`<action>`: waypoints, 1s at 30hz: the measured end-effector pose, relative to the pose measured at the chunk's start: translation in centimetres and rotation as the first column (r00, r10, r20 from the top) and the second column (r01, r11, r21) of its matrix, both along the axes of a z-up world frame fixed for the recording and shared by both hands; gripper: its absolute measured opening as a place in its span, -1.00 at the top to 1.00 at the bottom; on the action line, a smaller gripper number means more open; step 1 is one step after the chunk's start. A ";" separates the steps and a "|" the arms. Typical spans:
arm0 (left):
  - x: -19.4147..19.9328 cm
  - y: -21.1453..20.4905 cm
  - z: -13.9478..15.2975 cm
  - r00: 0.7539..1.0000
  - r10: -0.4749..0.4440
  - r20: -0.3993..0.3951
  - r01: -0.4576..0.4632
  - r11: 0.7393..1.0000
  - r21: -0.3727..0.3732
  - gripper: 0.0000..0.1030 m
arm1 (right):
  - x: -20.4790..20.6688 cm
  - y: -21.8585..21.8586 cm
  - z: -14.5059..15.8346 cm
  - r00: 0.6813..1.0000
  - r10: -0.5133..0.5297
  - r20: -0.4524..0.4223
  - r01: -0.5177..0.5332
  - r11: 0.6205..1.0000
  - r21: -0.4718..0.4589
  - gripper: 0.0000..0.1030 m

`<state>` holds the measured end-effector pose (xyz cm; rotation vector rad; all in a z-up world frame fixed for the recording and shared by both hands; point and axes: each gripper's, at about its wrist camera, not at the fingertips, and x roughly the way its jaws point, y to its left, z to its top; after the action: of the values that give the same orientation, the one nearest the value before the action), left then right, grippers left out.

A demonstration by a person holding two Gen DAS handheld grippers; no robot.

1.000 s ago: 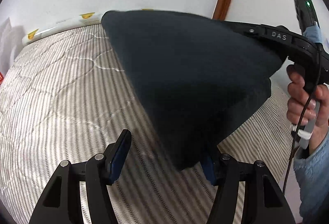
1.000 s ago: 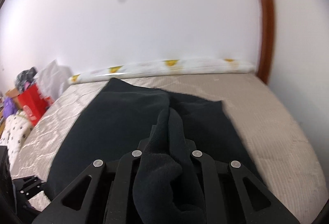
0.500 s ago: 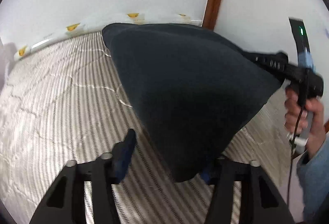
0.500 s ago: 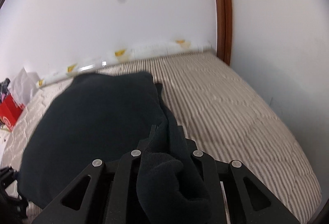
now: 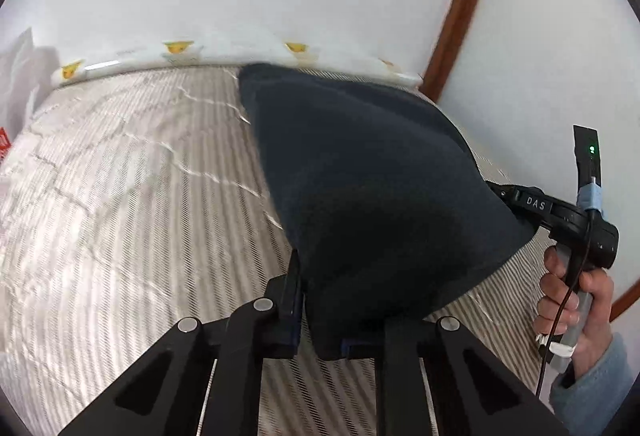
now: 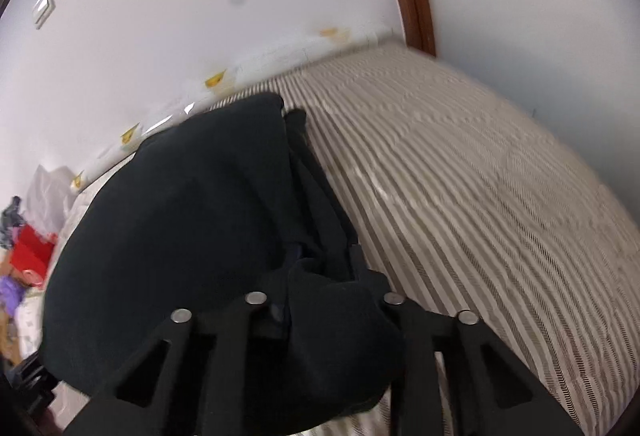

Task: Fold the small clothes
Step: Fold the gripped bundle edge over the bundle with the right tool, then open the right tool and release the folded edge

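Left tool [image 5: 320, 320] closing on dark garment [image 5: 372, 195] since earlier | right tool [image 6: 320, 276] tips cloth-hidden

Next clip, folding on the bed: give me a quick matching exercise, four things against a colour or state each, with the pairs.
Things:
1. dark garment
2. mattress
3. door frame
4. left gripper

Colour or state:
A. brown wood
B. closing on a bottom corner of the cloth
C. pale, striped and quilted
D. lifted, stretched between both grippers

Pairs: 1-D, 2-C, 3-A, 4-B

The right gripper grips the garment's other end.
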<state>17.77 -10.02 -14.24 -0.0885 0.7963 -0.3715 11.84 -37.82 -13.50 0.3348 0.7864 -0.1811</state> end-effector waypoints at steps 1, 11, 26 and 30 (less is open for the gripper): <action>0.5 0.8 0.2 1.000 0.025 0.005 -0.025 1.000 0.005 0.76 | 0.5 0.9 0.1 1.000 0.010 0.000 -0.010 1.000 -0.004 0.62; 3.1 10.8 0.6 0.980 0.201 -0.007 -0.201 0.979 -0.021 0.78 | 7.1 10.6 1.1 0.987 0.161 0.029 -0.161 0.987 0.018 0.64; -0.9 10.0 -1.4 0.982 0.189 -0.006 -0.187 0.975 0.117 0.77 | 2.9 9.2 1.0 0.963 0.266 0.054 -0.267 0.963 0.022 0.72; -1.1 10.3 -1.0 0.979 0.199 -0.049 -0.193 0.974 0.118 0.75 | 1.6 9.1 2.5 0.959 0.274 0.074 -0.275 0.961 0.008 0.65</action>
<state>16.66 0.28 -15.28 -0.0722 0.8593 -0.1368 13.46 -28.71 -11.03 0.2449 0.7543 0.0989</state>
